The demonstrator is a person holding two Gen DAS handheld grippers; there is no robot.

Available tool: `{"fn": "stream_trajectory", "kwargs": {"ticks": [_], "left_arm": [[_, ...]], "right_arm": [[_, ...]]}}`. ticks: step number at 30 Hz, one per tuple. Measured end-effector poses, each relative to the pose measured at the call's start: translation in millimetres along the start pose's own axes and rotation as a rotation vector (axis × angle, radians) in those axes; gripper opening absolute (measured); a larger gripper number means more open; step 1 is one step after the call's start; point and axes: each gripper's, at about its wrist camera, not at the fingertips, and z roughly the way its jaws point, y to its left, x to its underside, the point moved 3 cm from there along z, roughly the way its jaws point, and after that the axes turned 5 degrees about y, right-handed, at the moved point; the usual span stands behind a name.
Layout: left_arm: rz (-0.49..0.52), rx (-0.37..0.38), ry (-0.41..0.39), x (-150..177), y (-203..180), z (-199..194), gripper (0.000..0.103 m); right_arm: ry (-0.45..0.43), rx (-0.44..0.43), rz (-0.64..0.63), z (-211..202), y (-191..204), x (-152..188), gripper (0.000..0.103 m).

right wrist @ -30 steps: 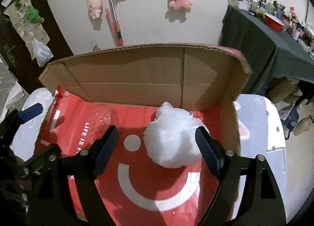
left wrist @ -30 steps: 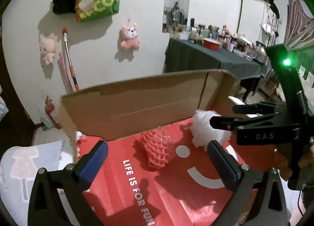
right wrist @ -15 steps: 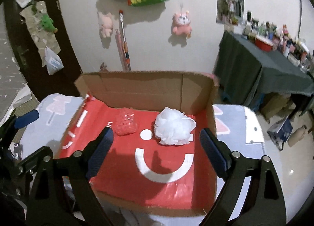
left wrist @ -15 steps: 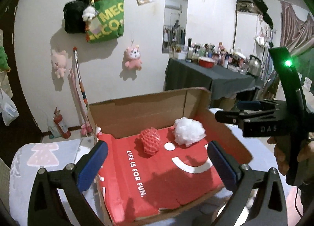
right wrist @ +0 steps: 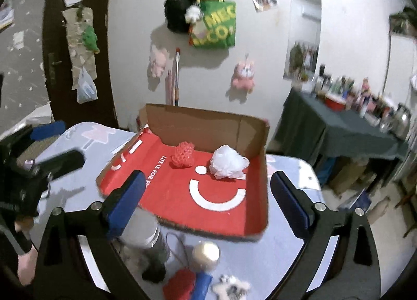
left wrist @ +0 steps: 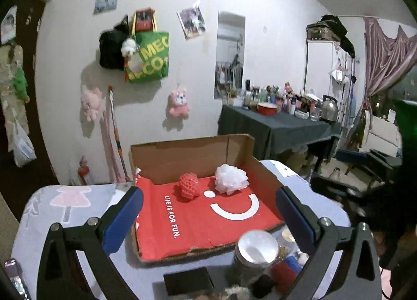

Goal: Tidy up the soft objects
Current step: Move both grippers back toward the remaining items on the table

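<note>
A: Where are the soft things?

B: Two lie inside the cardboard box (left wrist: 200, 154) on its red floor. The red mesh ball (left wrist: 189, 188) sits toward the back wall, just left of the white puff (left wrist: 230, 178). They are close together, but I cannot tell whether they touch.

A: And the box itself?

B: It stands on the table (left wrist: 78, 211), which has a pale printed cloth.

A: What is the right gripper (right wrist: 206, 195) doing?

B: Its jaws are opening, and they already stand wide apart. Nothing is between them; the blue pads (right wrist: 127, 195) hang above the near edge of the box.

A: The left gripper (left wrist: 208, 214)?

B: Spread wide too, and empty, with the box showing between its fingers.

A: Anything else on the table?

B: Yes, near the front edge. A silver-lidded jar (left wrist: 256, 246) stands there beside a small jumble of soft bits, one of them red (right wrist: 181, 283), one white and fluffy (right wrist: 230, 285). A dark flat thing (left wrist: 187, 280) lies just left of the jar.
</note>
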Motion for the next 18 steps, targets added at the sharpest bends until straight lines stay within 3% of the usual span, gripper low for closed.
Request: {"fn": "stream_trajectory", "kwargs": {"ticks": [8, 13, 18], "left_arm": [[-0.049, 0.022, -0.052, 47, -19, -44, 0.103], [-0.065, 0.031, -0.038, 84, -27, -44, 0.103], [-0.078, -0.018, -0.003, 124, -33, -27, 0.103]], "right_arm": [[-0.074, 0.066, -0.006, -46, 19, 68, 0.100], [-0.072, 0.094, 0.047, -47, 20, 105, 0.100], [-0.068, 0.107, 0.088, -37, 17, 142, 0.100]]}}
